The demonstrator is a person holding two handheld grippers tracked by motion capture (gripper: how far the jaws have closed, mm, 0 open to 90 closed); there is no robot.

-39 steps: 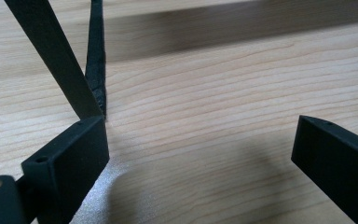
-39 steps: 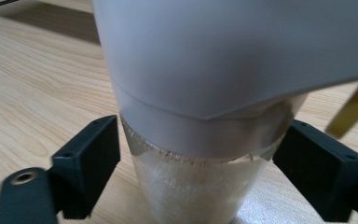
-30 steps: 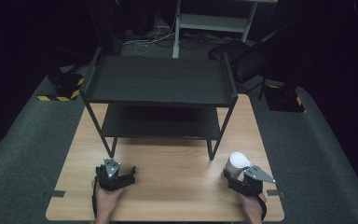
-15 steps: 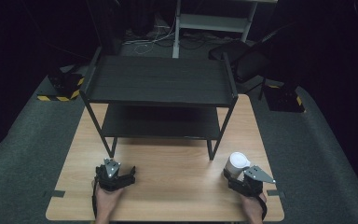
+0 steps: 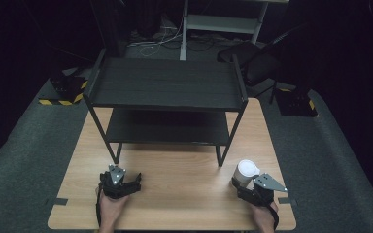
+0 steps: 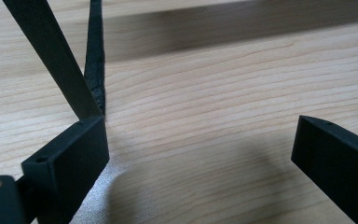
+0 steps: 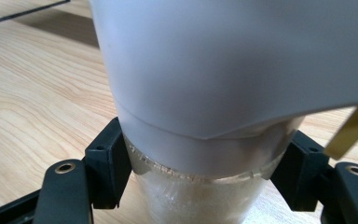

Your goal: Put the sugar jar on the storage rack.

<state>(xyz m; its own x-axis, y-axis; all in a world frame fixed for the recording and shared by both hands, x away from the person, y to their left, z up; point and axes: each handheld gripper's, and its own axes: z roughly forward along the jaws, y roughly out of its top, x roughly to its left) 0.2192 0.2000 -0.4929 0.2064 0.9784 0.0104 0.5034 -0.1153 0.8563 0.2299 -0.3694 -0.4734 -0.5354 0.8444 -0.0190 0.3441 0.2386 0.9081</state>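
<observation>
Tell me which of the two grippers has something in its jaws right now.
The right gripper: its jaws are clamped on the white cup standing on the table. The left gripper has its jaws apart over bare wood.

Dark lab: hazard-taped stands point(image 5: 63, 94), floor cables point(image 5: 155, 41)

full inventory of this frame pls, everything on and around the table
cup: 1, white with a clear lower part, near right of the table, between the right gripper's fingers
rack: 1, black, two shelves, middle of the table, toward the far edge
table: 1, light wood
floor blocks: 2, black with yellow-black stripes, either side of the table
left gripper: 1, black, open, near left, by a rack leg
right gripper: 1, black, shut on the cup
hands: 2, near edge
</observation>
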